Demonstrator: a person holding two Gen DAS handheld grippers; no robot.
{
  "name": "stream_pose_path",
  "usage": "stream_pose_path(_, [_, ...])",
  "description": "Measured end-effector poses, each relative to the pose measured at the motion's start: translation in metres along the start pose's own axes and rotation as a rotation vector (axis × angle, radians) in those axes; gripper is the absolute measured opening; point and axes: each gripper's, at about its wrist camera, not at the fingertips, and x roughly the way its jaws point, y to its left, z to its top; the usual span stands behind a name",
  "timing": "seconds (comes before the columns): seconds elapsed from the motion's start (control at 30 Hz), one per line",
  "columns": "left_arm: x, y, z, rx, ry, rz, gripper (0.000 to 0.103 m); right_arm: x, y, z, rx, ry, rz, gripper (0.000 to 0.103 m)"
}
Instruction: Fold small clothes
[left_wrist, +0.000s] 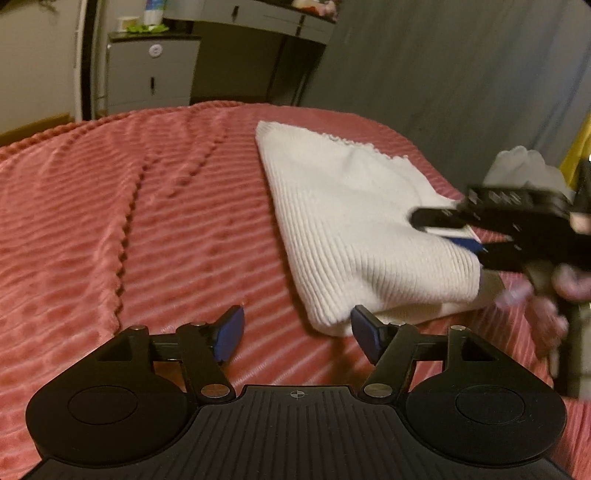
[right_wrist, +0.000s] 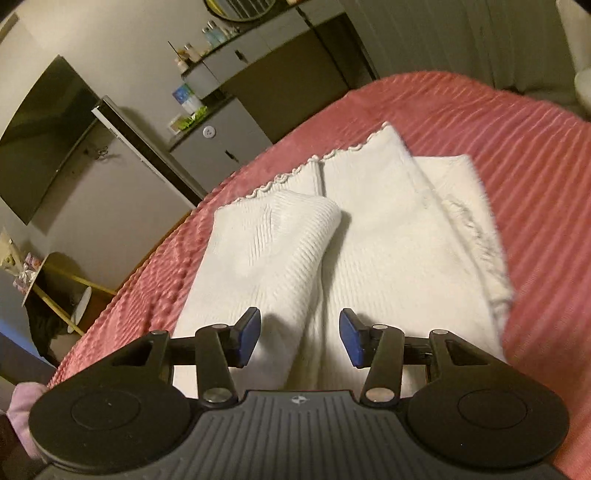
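Left wrist view: left gripper (left_wrist: 297, 334) spread wide, nothing between its blue pads (left_wrist: 229, 334), low over the ribbed pink bedspread (left_wrist: 147, 206). White ribbed knit garment (left_wrist: 354, 229), folded, lies on the bedspread ahead and right; its near corner is just beside the right pad. Right gripper (left_wrist: 448, 230), blurred, reaches in over the garment's right side; fingers apart.

Right wrist view: right gripper (right_wrist: 299, 338) open wide, empty, directly above the garment (right_wrist: 369, 229). One flap folded over at left; frilled hem at the far edge. Grey cabinet (right_wrist: 221, 144) beyond the bed.
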Motion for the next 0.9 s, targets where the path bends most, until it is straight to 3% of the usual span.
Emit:
stream_pose_path(0.17, [0.009, -0.001, 0.0, 0.015, 0.005, -0.01, 0.073, 0.028, 0.0, 0.008, 0.047, 0.04, 0.043, 0.046])
stream_pose_path(0.2, [0.01, -0.001, 0.0, 0.016, 0.005, -0.01, 0.074, 0.031, 0.002, 0.007, 0.039, 0.041, 0.043, 0.041])
stream_pose_path(0.23, [0.011, -0.003, -0.001, 0.022, 0.003, -0.005, 0.074, 0.033, 0.004, 0.007, 0.027, 0.039, 0.043, 0.026])
stream_pose_path(0.3, [0.013, -0.009, -0.002, 0.035, -0.004, 0.014, 0.074, 0.032, 0.013, 0.007, -0.033, 0.025, 0.031, 0.019])
stream_pose_path(0.4, [0.018, -0.019, 0.0, 0.037, 0.0, 0.063, 0.075, 0.014, 0.037, 0.006, -0.219, -0.057, -0.045, 0.016])
stream_pose_path(0.47, [0.019, -0.025, 0.003, 0.038, 0.002, 0.1, 0.075, -0.009, 0.051, 0.006, -0.354, -0.165, -0.089, 0.015])
stream_pose_path(0.53, [0.02, -0.029, 0.004, 0.031, 0.007, 0.081, 0.075, -0.027, 0.053, 0.007, -0.45, -0.241, -0.163, 0.015])
stream_pose_path(0.67, [0.023, -0.042, 0.0, 0.029, 0.02, 0.05, 0.075, -0.027, 0.029, 0.006, -0.529, -0.235, -0.289, 0.017])
stream_pose_path(0.77, [0.026, -0.048, -0.004, 0.041, 0.027, 0.055, 0.075, -0.007, 0.0, 0.003, -0.492, -0.116, -0.348, 0.022])
stream_pose_path(0.9, [0.028, -0.047, -0.004, 0.047, 0.028, 0.058, 0.075, -0.032, -0.026, 0.006, -0.279, -0.116, -0.16, 0.034])
